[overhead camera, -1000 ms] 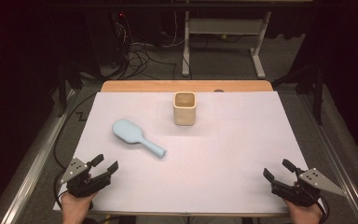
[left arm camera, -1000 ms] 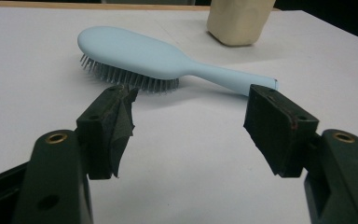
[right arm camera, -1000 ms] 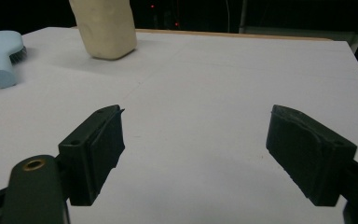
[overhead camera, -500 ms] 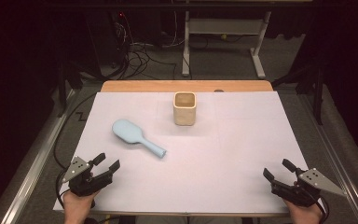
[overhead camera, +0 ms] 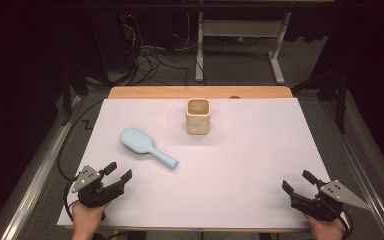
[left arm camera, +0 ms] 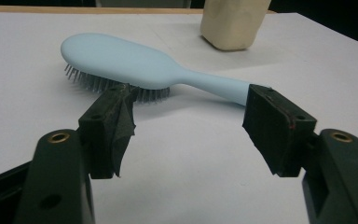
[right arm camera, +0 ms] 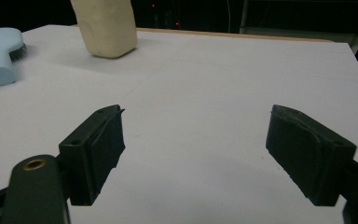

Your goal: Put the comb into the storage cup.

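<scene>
A light blue hairbrush [overhead camera: 146, 146] lies bristles down on the white table cover [overhead camera: 260, 160], left of centre, its handle pointing toward the near right. Behind it stands a cream square cup [overhead camera: 198, 116], upright and open at the top. My left gripper [overhead camera: 118, 171] rests open near the front left corner, a short way in front of the hairbrush [left arm camera: 140, 65]. My right gripper [overhead camera: 297, 181] sits open near the front right corner with nothing between its jaws. From the right gripper view the cup [right arm camera: 105, 25] and the hairbrush [right arm camera: 4, 51] lie far off to the left.
The wooden table edge [overhead camera: 200, 92] shows behind the white cover. Beyond it the floor holds cables [overhead camera: 150, 55] and a white desk frame [overhead camera: 240, 45]. Metal rails run along both sides of the table.
My left gripper has shifted slightly forward and to the right, toward the hairbrush. The right gripper, the hairbrush and the cup have stayed put.
</scene>
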`<state>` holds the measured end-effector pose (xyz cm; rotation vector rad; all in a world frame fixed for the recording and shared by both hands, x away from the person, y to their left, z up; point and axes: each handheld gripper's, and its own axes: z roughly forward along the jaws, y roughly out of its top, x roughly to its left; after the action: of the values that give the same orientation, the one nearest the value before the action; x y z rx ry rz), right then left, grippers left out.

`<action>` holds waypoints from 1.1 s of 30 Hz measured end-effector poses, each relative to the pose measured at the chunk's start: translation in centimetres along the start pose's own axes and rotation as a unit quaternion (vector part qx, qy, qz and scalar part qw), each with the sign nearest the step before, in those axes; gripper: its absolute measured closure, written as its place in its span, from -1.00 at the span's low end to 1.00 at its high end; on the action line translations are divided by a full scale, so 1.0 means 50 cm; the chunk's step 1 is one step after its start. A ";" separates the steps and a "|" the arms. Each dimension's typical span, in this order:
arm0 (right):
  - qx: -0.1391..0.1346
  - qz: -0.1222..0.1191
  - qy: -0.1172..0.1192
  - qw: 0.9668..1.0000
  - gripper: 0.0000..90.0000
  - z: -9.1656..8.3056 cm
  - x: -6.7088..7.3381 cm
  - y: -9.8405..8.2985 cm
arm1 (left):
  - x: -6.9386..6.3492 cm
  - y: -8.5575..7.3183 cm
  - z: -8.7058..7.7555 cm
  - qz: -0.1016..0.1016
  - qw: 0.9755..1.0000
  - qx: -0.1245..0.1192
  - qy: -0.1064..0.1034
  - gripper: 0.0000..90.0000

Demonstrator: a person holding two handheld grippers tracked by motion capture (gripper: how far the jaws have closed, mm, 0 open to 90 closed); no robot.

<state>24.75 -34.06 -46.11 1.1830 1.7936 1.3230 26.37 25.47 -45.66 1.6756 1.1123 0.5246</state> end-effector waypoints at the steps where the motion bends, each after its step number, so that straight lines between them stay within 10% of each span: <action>1: 0.000 0.000 0.000 1.000 -0.56 0.000 0.000 0.000 | -0.001 0.001 0.001 0.001 1.000 0.001 0.000 -0.25; 33: -0.001 0.000 0.006 1.000 -0.55 0.001 0.001 0.000 | -0.017 0.013 0.036 -0.001 1.000 -0.008 -0.016 -0.25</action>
<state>24.76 -33.99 -46.13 1.1769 1.7997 1.3353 27.64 23.79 -45.65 1.6637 1.0826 0.5029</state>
